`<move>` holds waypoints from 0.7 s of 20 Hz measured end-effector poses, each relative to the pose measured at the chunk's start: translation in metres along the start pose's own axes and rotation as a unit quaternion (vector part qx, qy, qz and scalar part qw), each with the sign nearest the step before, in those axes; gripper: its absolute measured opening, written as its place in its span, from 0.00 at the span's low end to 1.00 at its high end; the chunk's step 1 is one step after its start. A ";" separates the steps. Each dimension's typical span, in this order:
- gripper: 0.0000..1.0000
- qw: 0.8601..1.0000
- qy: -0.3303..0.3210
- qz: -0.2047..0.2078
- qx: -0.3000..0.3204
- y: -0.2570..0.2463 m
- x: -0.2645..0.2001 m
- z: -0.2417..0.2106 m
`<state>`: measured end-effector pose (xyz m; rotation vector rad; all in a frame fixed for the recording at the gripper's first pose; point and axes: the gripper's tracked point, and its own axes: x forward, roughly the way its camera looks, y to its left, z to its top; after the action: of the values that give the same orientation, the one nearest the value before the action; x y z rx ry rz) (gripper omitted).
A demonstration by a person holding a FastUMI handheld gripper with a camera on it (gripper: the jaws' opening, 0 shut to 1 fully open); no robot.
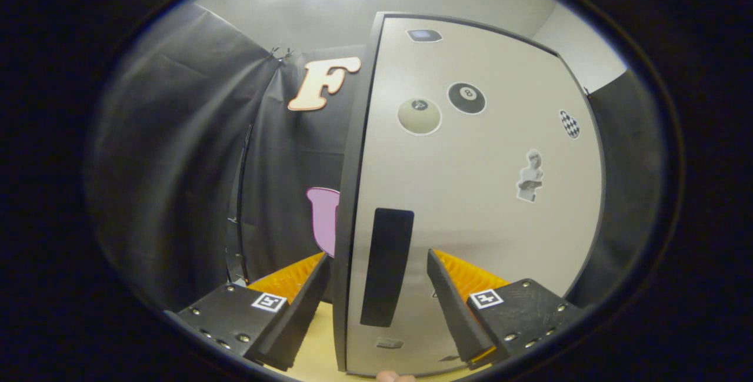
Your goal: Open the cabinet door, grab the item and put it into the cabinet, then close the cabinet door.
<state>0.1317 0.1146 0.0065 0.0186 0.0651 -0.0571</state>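
Gripper [376, 279]: fingers spread wide, straddling the door's free edge, not pressing it | Cabinet door [482, 193]: upright, stickered, just ahead | Dark handle [386, 267]: between the fingers

1 cabinet door [470, 205], 1 dark handle [386, 266] on it, 6 stickers on door incl. 2 billiard-ball stickers [419, 116]. 1 gripper [376, 288], 2 fingers, spread either side of door edge + handle.

Cabinet door [470, 193] edge and handle [386, 267] between spread claw [376, 264] fingers.
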 end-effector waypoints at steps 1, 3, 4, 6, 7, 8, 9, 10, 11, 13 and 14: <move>0.97 1.000 -0.002 -0.004 -0.001 0.000 0.003 0.001; 0.97 1.000 -0.006 -0.019 -0.002 -0.006 0.008 0.002; 0.97 1.000 -0.006 -0.023 0.000 -0.007 0.012 0.001; 0.97 0.999 -0.008 -0.031 0.006 -0.008 0.013 0.003; 0.97 0.999 -0.007 -0.035 0.003 -0.007 0.014 0.003; 0.96 0.999 -0.012 -0.036 0.002 -0.006 0.013 0.004; 0.95 0.999 -0.009 -0.037 0.001 -0.005 0.012 0.003; 0.95 0.999 -0.012 -0.034 0.003 -0.003 0.014 0.003; 0.91 0.999 -0.009 -0.033 0.001 -0.001 0.016 0.003; 0.77 1.000 -0.010 -0.026 -0.001 0.004 0.013 0.003; 0.70 1.000 -0.009 -0.029 -0.001 0.003 0.014 0.003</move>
<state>0.1463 0.1164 0.0081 0.0140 0.0482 -0.1148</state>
